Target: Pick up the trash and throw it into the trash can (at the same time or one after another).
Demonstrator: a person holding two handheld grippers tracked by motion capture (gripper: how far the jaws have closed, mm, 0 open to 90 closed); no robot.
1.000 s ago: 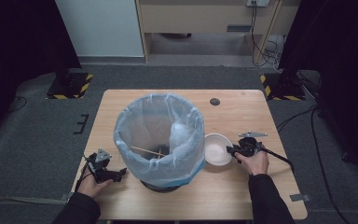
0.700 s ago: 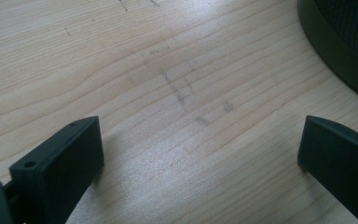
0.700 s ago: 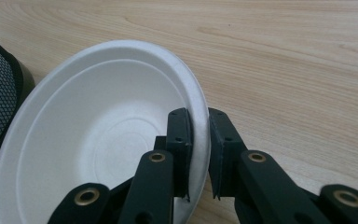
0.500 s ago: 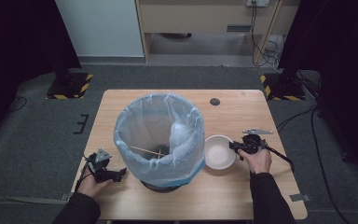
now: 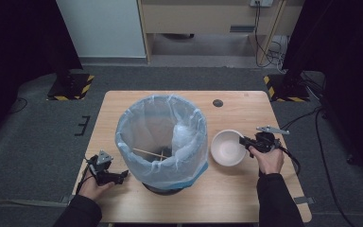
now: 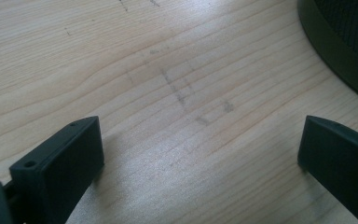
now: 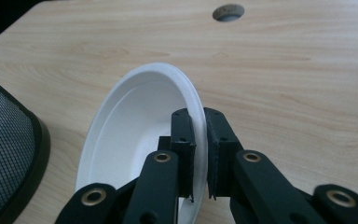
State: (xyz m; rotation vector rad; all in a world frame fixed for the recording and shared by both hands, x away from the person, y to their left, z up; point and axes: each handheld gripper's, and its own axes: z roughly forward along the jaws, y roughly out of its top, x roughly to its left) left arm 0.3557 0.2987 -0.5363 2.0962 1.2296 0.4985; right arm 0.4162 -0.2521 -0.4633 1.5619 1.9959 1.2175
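A: Biggest first. Wooden table [image 5: 246, 198], light grain, with a round cable hole [image 5: 218, 103] near the far edge.

B: Next, the bin [image 5: 163, 142]. Black mesh, lined with a pale blue plastic bag [image 5: 196, 163] folded over the rim. It stands about mid-table, a little left of centre. The black foot of it shows at the edge of both gripper views.

A: Inside it?

B: A thin wooden stick [image 5: 150, 153] lying across the lower part, and a bunched pale fold of the liner at the right inner wall. Can't tell more.

A: Then the white bowl [image 5: 228, 147].

B: Just right of the bin, close to the liner; can't tell if they touch. In the right gripper view it stands tilted, near rim up, far rim toward the table.

A: Right gripper [image 5: 242, 140]?

B: Held in the right hand [image 5: 269, 160] at the bowl's right side. Jaws have just been closing and are now clamped on the bowl's rim, one pad inside the wall, one outside.

A: Left gripper [image 5: 124, 175]?

B: In the left hand [image 5: 94, 187] near the front left corner, pointing toward the bin's foot. Jaws spread wide, bare table between them, nothing held.
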